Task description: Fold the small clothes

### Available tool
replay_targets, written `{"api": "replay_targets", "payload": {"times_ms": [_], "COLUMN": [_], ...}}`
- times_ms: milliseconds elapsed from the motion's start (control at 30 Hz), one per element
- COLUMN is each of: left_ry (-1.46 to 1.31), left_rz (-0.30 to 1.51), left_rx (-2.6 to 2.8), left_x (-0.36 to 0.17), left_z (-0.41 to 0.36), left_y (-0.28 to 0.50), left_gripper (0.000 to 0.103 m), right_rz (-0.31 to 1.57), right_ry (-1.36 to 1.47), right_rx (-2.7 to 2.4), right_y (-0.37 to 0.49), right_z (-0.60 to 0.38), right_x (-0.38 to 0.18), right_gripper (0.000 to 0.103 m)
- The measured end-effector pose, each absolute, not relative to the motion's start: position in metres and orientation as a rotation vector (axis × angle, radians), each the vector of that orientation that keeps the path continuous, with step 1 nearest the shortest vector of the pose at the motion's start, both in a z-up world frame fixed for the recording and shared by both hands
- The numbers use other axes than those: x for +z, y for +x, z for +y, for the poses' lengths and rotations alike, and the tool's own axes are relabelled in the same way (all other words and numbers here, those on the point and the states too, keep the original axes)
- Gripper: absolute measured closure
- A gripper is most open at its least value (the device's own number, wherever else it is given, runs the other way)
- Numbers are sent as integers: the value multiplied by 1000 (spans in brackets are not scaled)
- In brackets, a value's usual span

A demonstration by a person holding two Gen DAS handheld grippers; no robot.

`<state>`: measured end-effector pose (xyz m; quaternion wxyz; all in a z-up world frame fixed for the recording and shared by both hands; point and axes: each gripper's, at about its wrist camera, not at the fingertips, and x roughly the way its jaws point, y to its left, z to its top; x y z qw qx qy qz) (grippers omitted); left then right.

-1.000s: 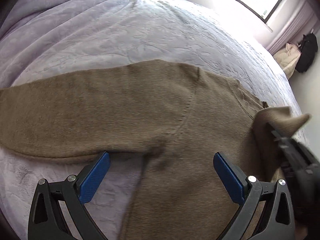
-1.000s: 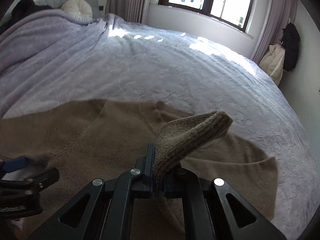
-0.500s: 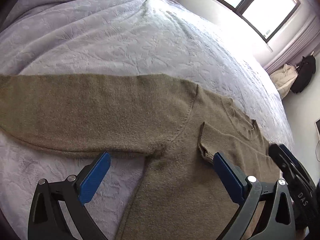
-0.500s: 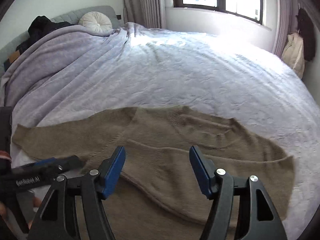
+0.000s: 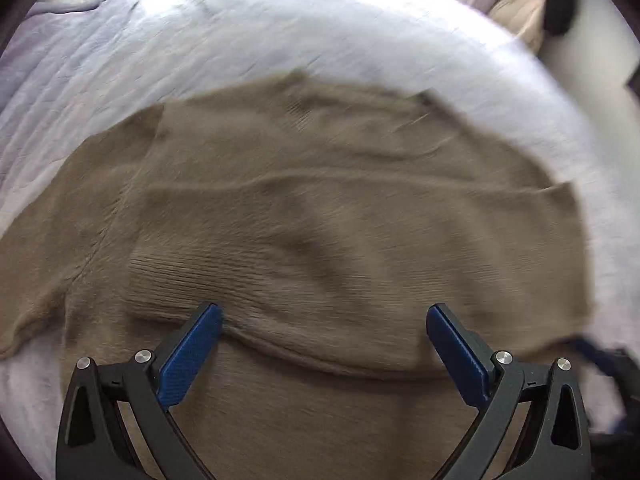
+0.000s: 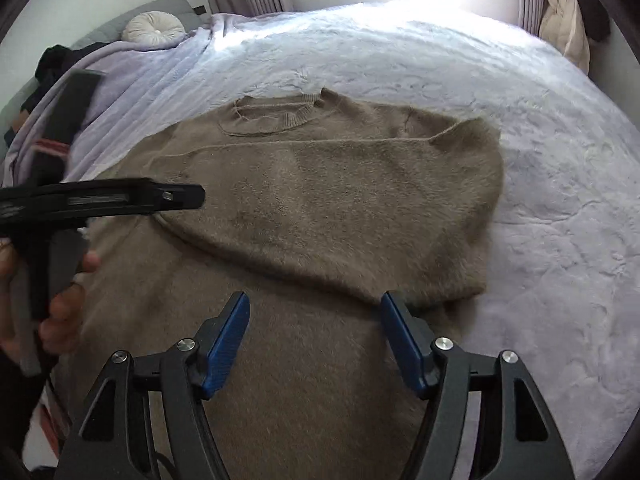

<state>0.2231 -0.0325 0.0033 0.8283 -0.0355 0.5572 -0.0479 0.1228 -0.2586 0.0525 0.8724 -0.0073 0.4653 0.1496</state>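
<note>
A brown knitted sweater (image 6: pixel 320 200) lies flat on the lilac bedspread (image 6: pixel 560 200), its neckline (image 6: pixel 276 116) toward the far side. One sleeve (image 6: pixel 340 240) is folded across the chest, and its ribbed cuff (image 5: pixel 172 276) lies just ahead of my left gripper (image 5: pixel 324 332). That gripper hovers open above the sweater with nothing between its blue pads. My right gripper (image 6: pixel 316 320) is open too, over the lower body of the sweater, holding nothing. In the right wrist view the left gripper (image 6: pixel 160 196) reaches in from the left, carried by a hand (image 6: pixel 60 304).
A round white cushion (image 6: pixel 152 28) and dark clothes (image 6: pixel 52 64) lie at the head of the bed. A cream bag (image 6: pixel 568 36) hangs by the wall near the window. Bare bedspread surrounds the sweater on the right and far sides.
My right gripper opened and let go of the sleeve cuff, which now lies across the chest. Both grippers have slid sideways over the sweater; the left one now faces the folded sleeve.
</note>
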Motion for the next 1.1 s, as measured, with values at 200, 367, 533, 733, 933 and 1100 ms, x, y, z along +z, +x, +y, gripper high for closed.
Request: {"api": "replay_targets", "payload": {"times_ms": [200, 367, 533, 733, 933, 1100], "left_ry": [-49, -33, -104, 29, -8, -121], "left_rz": [1124, 1130, 1116, 1143, 1174, 1131], "left_rx": [-33, -12, -6, -6, 23, -30], "left_x": [6, 1, 17, 6, -5, 18], "left_z": [-19, -10, -9, -38, -17, -17], "left_y": [227, 237, 226, 225, 237, 230], "left_gripper": [0, 0, 0, 0, 0, 0], "right_rz": [892, 880, 882, 875, 921, 817], "right_ry": [-291, -271, -393, -214, -164, -70], "right_rx": [112, -5, -55, -114, -167, -1], "right_y": [103, 126, 145, 140, 127, 116], "right_z": [-287, -304, -290, -314, -334, -339], "right_x": [53, 52, 38, 54, 57, 92], "right_gripper": [32, 33, 35, 34, 34, 34]}}
